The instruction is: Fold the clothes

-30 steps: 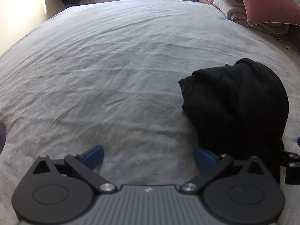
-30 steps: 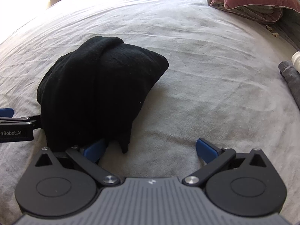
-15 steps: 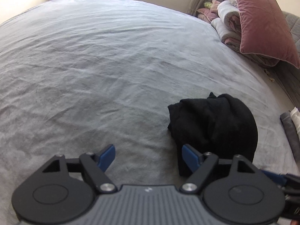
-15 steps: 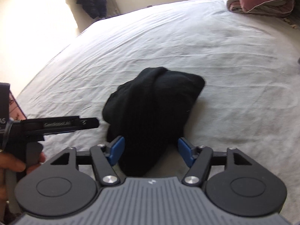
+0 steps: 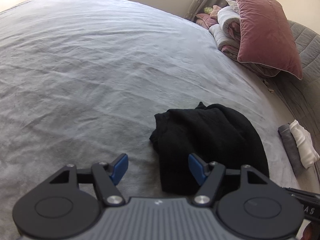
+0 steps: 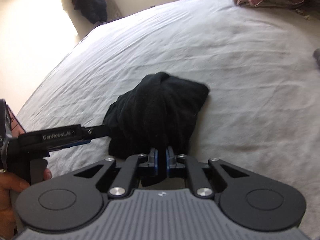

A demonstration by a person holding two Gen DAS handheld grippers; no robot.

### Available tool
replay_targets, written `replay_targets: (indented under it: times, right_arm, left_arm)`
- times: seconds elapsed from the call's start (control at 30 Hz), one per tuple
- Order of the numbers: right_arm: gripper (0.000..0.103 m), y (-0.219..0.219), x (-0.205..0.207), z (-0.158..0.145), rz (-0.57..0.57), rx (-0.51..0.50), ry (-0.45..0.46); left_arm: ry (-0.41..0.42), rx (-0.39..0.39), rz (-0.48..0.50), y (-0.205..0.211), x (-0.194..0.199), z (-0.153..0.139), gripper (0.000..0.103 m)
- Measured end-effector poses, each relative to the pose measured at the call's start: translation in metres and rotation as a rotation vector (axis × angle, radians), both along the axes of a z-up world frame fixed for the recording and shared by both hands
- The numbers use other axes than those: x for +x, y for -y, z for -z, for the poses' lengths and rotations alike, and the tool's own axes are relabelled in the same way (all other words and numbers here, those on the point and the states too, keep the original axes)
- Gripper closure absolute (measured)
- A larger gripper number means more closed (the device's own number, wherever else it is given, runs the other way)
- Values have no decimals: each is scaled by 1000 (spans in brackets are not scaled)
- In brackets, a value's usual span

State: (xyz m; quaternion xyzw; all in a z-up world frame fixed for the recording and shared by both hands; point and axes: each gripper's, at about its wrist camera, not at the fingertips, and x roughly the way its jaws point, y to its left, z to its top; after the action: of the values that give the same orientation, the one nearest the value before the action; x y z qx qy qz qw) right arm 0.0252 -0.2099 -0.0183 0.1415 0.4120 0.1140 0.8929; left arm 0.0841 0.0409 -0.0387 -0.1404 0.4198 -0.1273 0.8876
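Looking across the left wrist view, we see a wide bed [image 5: 100, 60] under a rumpled grey-white sheet filling most of the frame, bare from the upper left down to the centre. A pale wall and a lit window run along the top edge; in the right wrist view dark clothing [image 6: 92, 0] hangs at the upper left beside that bright wall. At the upper right of the left view a dusty-pink cushion [image 5: 264, 32] leans on rolled bedding [image 5: 226, 30], with a grey quilted headboard [image 5: 308, 46] behind. The bed's edge curves down the right side, where a folded grey cloth [image 5: 290, 150] and a white one [image 5: 302, 142] lie near it.

The black garment [image 5: 208, 140] sits bunched on the sheet, lower centre-right in the left view and centre in the right view, open sheet all around it.

Our right gripper [image 6: 161, 160] is nearly closed, its blue pads pinching the garment's near edge at the bottom centre. Our left gripper [image 5: 158, 166] stands wide, its right pad over the garment's near left part, holding nothing. A hand [image 6: 12, 188] at the lower left of the right view holds the left tool's handle.
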Motion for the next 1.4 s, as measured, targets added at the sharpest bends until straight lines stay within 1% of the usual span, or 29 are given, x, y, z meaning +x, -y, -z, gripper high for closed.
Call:
replay_targets:
  times: [0.07, 0.13, 0.17, 0.2, 0.33, 0.37, 0.4, 0.43, 0.47, 0.53, 0.57, 0.67, 0.77, 0.8, 0.93, 0.97, 1.03, 1.07, 1.1, 1.13, 1.17, 1.2, 1.3, 1.4]
  right_arm:
    - [94, 10, -2, -3, 31, 3, -4]
    - [94, 20, -5, -6, 57, 13, -7]
    - [94, 24, -7, -7, 67, 18, -7]
    - [94, 28, -9, -9, 75, 21, -7]
    - [94, 38, -21, -11, 85, 43, -28]
    - [94, 40, -24, -10, 84, 48, -40]
    - [94, 41, -27, -8, 81, 51, -51]
    - [94, 41, -31, -7, 78, 48, -59]
    - [94, 41, -34, -6, 74, 41, -66]
    - [94, 42, -40, -6, 58, 25, -70]
    - [94, 42, -43, -7, 49, 17, -68]
    - [94, 47, -52, -10, 38, 4, -57]
    - [94, 50, -58, -13, 26, 1, -61]
    - [94, 51, -58, -12, 13, 0, -76]
    - [93, 49, -55, 1, -88, 52, -197]
    - [91, 48, -55, 4, -106, 53, -214]
    - [85, 45, -54, 7, -119, 39, -216]
    - [85, 45, -53, 7, -124, 40, -211]
    - [83, 45, -52, 7, -125, 47, -207]
    - [70, 46, -50, 7, -125, 56, -203]
    - [52, 47, -49, 6, -116, 60, -193]
    - [48, 47, -47, 4, -106, 55, -176]
    - [48, 44, -41, -3, -94, 42, -123]
    - [48, 41, -33, -6, -76, 70, -74]
  left_arm:
    - [8, -14, 4, 2, -1, -2, 41]
    - [9, -30, 14, 2, -2, -2, 51]
    - [9, -38, 19, 2, -3, -2, 58]
    - [9, -46, 27, 2, -4, -3, 60]
    - [9, -77, 59, 2, -9, -5, 60]
    - [9, -85, 67, 1, -10, -5, 64]
    - [9, -92, 76, 1, -11, -6, 78]
    - [9, -100, 84, 1, -12, -6, 87]
    - [9, -108, 92, 1, -13, -6, 103]
    - [-10, -145, 128, 3, -17, -6, 103]
    - [-9, -143, 148, 6, -20, -8, 103]
    - [7, -94, 206, 16, -33, -11, 103]
    - [-7, -66, 253, 21, -44, -10, 103]
    - [-19, -62, 267, 22, -47, -9, 103]
    - [-59, -40, 314, 23, -52, -3, 103]
    - [-58, -28, 314, 23, -53, -2, 103]
    - [-43, -4, 301, 23, -54, -2, 99]
    - [-33, 6, 292, 22, -53, -3, 88]
    - [-23, 15, 283, 21, -53, -3, 66]
    - [-14, 18, 267, 20, -53, -4, 55]
    - [-5, 21, 251, 19, -52, -5, 47]
    - [-3, 20, 247, 18, -50, -6, 47]
    - [-9, 4, 234, 16, -46, -6, 45]
    - [-15, -2, 217, 14, -42, -6, 45]
